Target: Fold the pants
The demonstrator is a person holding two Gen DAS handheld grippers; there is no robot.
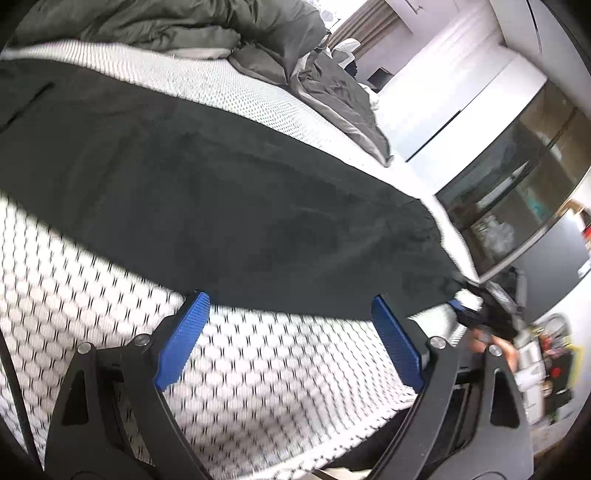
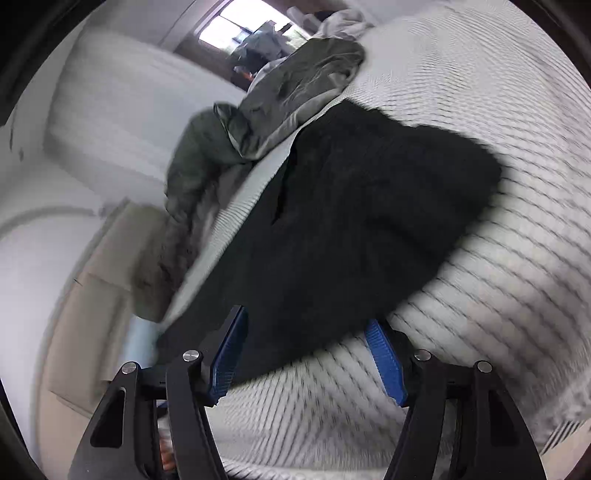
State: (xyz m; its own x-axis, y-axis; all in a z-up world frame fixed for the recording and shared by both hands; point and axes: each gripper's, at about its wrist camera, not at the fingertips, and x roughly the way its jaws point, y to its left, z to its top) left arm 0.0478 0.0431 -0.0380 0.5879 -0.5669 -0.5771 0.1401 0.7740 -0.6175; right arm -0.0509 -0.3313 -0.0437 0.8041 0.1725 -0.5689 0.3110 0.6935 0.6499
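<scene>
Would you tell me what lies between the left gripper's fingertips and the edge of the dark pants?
Nothing but bare patterned mattress cover: in the left wrist view the open left gripper sits just short of the pants edge.

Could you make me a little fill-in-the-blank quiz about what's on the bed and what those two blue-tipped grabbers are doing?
1. The pants lying on the white patterned mattress are ____ in colour.
2. The left gripper has its fingers ____, with nothing between them.
3. The crumpled blanket bunched at the far side of the bed is ____ in colour.
4. The right gripper sits at the ____ of the pants, its fingers apart.

Missing words: black; open; grey; edge
</scene>
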